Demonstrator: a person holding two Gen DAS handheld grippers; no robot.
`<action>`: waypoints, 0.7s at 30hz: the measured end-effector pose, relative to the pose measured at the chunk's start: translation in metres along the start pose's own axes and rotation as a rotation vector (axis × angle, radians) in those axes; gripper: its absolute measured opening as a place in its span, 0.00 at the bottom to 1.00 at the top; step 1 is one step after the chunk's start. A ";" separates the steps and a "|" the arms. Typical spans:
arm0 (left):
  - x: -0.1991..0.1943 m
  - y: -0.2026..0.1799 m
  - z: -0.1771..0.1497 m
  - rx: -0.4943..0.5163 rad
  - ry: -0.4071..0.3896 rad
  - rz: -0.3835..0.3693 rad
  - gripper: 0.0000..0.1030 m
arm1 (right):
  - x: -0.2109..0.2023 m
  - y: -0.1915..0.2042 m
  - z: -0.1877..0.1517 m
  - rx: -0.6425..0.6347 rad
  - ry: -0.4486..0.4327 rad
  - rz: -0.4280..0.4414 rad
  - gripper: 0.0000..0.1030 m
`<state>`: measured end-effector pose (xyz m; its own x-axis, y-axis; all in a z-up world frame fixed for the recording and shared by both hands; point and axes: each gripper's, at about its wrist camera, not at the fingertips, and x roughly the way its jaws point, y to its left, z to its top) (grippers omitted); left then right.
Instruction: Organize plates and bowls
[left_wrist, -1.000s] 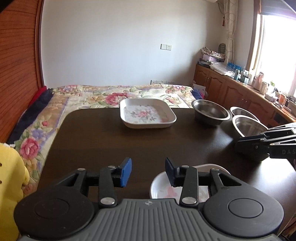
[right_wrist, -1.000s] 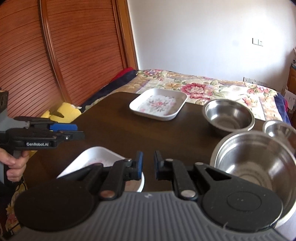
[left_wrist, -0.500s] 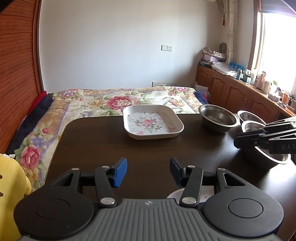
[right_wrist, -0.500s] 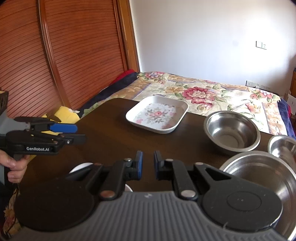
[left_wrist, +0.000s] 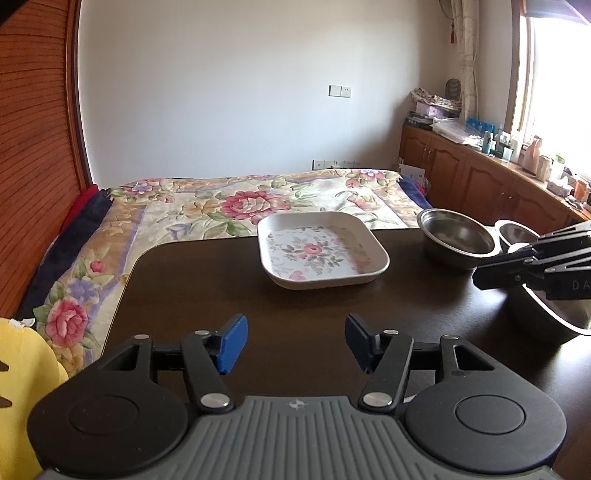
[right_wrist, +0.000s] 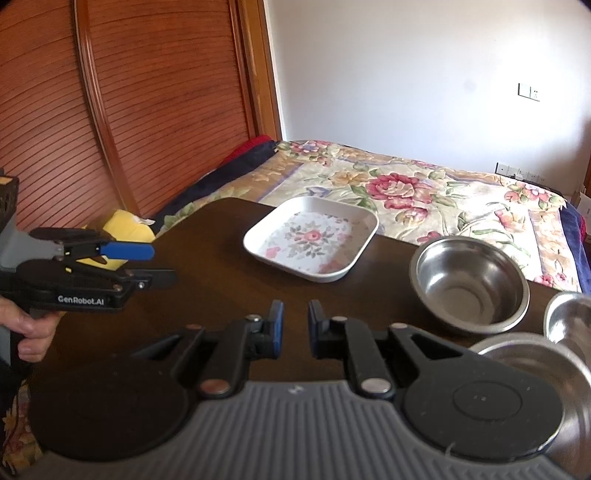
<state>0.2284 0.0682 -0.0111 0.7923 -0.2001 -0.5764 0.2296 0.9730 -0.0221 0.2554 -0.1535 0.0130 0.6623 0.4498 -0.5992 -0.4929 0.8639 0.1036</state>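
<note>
Hovering above a dark wooden table (left_wrist: 221, 280), the left gripper (left_wrist: 293, 341) has its blue-padded fingers spread wide apart, with nothing between them and nothing touching them. The right gripper (right_wrist: 295, 326) hangs over the same table with its blue pads drawn close, only a narrow gap between them, and it too holds nothing. Seen from the right wrist camera, the left gripper is level, pointing across the table, and a hand (right_wrist: 27, 326) wraps around its handle at the left edge of the view. Ahead of both grippers, near the table's far edge, sits a square white tray with a floral pattern (left_wrist: 321, 253), upright and apart from the fingers. To the right of the tray stands a steel bowl (left_wrist: 456, 236); a smaller steel bowl (right_wrist: 570, 314) is just beyond it on the right. A larger steel bowl (right_wrist: 532, 356) lies close under the right side of the right gripper, partly hidden by its body. Beyond the table is a bed with a flowered quilt (left_wrist: 258, 203), and a yellow soft toy (right_wrist: 122, 232) sits off the table's left side.
</note>
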 end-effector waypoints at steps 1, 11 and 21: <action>0.002 0.001 0.002 0.001 -0.001 0.003 0.89 | 0.002 -0.002 0.004 0.002 0.002 -0.002 0.28; 0.026 0.018 0.028 0.010 -0.018 0.035 1.00 | 0.031 -0.015 0.038 -0.006 0.024 -0.029 0.63; 0.044 0.041 0.058 -0.021 -0.011 0.038 1.00 | 0.066 -0.026 0.070 0.019 0.068 -0.050 0.63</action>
<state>0.3055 0.0925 0.0098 0.8066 -0.1637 -0.5679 0.1870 0.9822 -0.0176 0.3516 -0.1302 0.0259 0.6459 0.3903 -0.6561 -0.4493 0.8892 0.0866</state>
